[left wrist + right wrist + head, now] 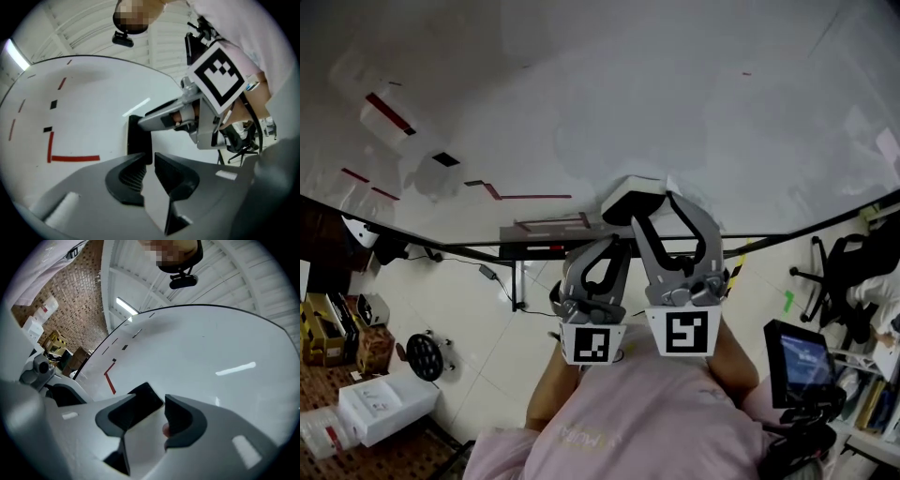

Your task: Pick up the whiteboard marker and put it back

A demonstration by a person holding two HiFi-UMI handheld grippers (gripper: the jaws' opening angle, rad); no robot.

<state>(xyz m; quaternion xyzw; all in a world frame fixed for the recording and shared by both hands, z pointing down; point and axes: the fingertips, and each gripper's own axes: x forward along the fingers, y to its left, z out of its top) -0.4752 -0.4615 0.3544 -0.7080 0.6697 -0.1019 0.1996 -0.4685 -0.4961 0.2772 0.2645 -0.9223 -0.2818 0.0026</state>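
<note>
A black block with a white top (pixel 633 199) sits against the whiteboard (pixel 581 94). My right gripper (pixel 656 208) points at the board, and its jaws stand on either side of that block (pixel 143 401) and press on it. A small reddish thing (pixel 165 430) shows at the inner side of the right jaw; I cannot tell what it is. My left gripper (pixel 614 246) hangs just left of and below the right one. Its jaws (pixel 153 157) are nearly together with nothing between them, and the block (pixel 139 138) lies just beyond. No marker shows plainly.
Red lines (pixel 75 158) are drawn on the board's left part. The board's dark lower ledge (pixel 544 248) runs below the grippers. On the floor stand white boxes (pixel 384 408) and a small fan (pixel 424 354) at the left, and an office chair (pixel 844 272) and a screen on a stand (pixel 797 361) at the right.
</note>
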